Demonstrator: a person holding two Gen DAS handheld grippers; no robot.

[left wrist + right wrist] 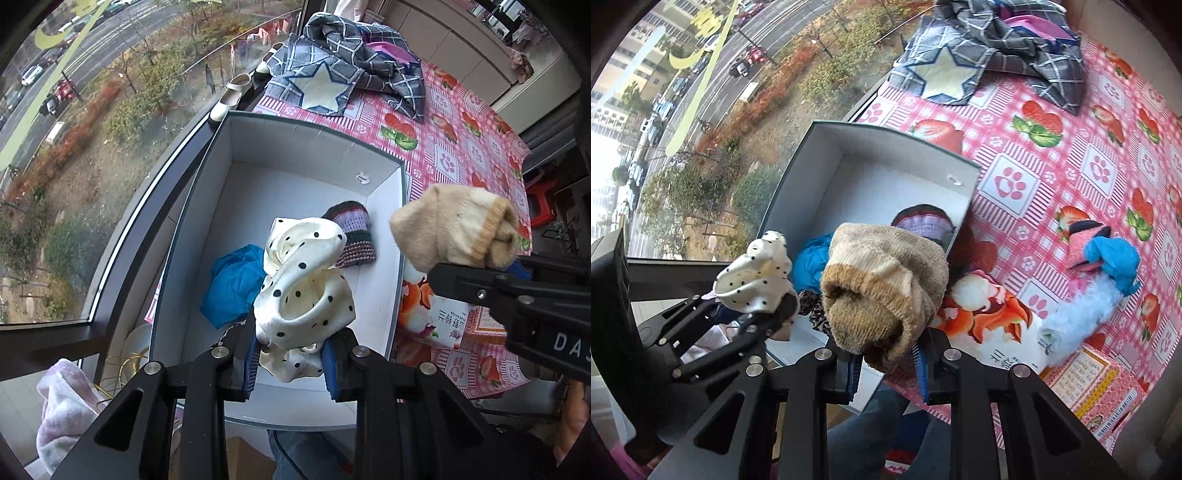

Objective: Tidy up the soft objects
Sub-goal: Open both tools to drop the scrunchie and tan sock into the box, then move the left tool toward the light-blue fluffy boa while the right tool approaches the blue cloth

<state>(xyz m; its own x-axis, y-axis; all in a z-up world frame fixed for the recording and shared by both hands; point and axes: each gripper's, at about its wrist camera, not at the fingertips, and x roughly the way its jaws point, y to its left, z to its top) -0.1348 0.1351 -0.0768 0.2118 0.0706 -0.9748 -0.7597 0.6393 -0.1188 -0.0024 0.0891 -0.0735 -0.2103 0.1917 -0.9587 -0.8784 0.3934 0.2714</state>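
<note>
Left tongs [288,360] are clamped on a white polka-dot sock [304,291], bunched up and hanging right over the open white box [295,136]. Right tongs [886,363] are pinched tight on a rolled beige sock [882,288], riding above the box's near right corner, partly over its rim. From the left wrist view that beige roll sits just past the box's right wall, over the counter [461,122].

Down inside the box: a crumpled blue cloth [234,284] against the floor toward the left wall, and a striped knitted sock [352,236] lying by the right wall. A leopard-print scrap [818,314] peeks out under the beige sock in the right wrist view; what it is, hard to tell.

Right of the box, on the strawberry-and-paw tablecloth [1071,155], a pink sock bundled with a bright blue one [1104,251], touching a fluffy pale-blue piece [1078,321]. Beyond the box's far end, a heap of grey checked fabric [354,55] with a denim patch bearing a pale star [317,90].
</note>
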